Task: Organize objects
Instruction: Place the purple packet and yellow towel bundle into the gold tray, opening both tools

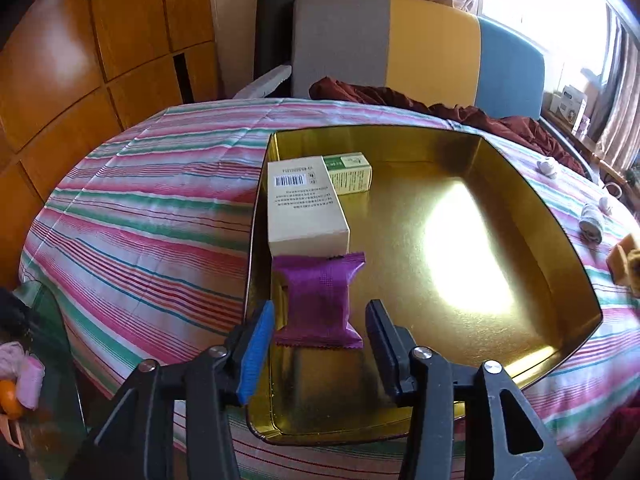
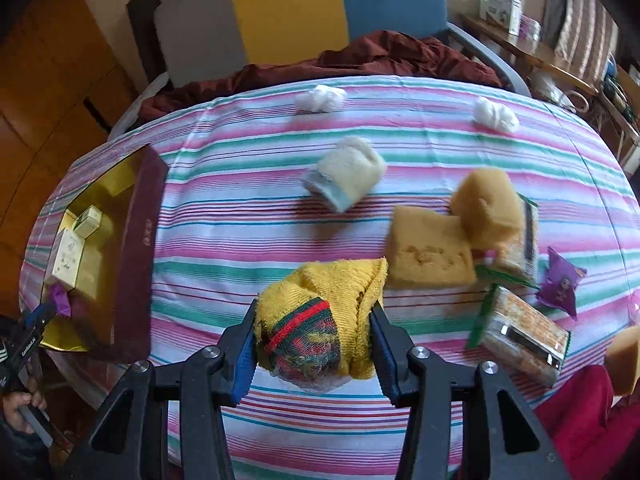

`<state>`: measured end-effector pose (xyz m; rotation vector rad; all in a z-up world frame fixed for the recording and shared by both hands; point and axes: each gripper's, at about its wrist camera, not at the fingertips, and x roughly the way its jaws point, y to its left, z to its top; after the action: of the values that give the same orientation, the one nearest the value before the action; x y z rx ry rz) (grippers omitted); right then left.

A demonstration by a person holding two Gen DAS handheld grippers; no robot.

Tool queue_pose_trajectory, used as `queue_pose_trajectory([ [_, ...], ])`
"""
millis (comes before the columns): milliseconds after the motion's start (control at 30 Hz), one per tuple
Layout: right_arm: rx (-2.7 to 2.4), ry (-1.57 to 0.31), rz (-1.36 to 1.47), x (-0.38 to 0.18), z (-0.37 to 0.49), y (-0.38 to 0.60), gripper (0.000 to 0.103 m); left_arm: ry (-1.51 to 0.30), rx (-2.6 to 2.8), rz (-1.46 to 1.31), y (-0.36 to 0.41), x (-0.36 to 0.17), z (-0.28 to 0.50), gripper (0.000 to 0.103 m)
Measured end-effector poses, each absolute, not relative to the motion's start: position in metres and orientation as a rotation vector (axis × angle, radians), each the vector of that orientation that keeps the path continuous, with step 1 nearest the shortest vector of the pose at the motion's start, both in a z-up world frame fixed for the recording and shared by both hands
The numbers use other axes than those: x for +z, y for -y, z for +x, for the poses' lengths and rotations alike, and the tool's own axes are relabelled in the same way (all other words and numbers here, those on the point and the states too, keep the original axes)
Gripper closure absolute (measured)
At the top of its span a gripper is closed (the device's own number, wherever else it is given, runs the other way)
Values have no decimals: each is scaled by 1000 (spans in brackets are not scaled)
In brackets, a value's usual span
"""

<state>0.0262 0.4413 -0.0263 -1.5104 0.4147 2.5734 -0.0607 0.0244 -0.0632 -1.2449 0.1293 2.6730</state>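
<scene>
- My left tongs (image 1: 320, 346) stand spread over the near left corner of the gold tin (image 1: 576, 280). The purple packet (image 1: 320, 300) lies between the fingers with a gap on each side, so neither pad presses it.
- That packet rests on the tin floor with its crimped ends near and far, so its long axis runs away from me. Its far end touches the cream box (image 1: 304, 208).
- The cream box lies flat along the tin's left wall, long axis also running away from me, barcode face up. A smaller green box (image 1: 352, 172) sits just beside its far end, in the far left corner.
- Only this view shows the tin's wide bare floor, with bright glare on the right.
- My right tongs (image 2: 314, 338) pinch a rolled yellow sock (image 2: 320, 320), both pads against its sides. Its striped cuff end faces the camera, and the roll points away along the fingers.
- Only this view shows what lies on the striped surface (image 2: 240, 208): a pale sock roll (image 2: 346, 178), two cotton tufts (image 2: 320, 98), tan sponges (image 2: 430, 256), wrapped snack bars (image 2: 520, 332), and another purple packet (image 2: 560, 282).
- At its left edge, the tin's maroon outer wall (image 2: 140, 248) and my left tongs show small.
</scene>
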Motion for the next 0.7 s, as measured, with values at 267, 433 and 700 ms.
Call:
queue_pose_trajectory([
  [267,2884,-276,-1555,-1,-22,-310,53,-19,2740,-1153,5,-38,-48,35],
  [433,2943,-152,-1673,-20,-47,-233,53,48,2760,-1110,24,-25,-38,23],
  [700,2914,-61,-1847,-65,-66,-158,46,88,2793,-1094,33,-19,-35,6],
])
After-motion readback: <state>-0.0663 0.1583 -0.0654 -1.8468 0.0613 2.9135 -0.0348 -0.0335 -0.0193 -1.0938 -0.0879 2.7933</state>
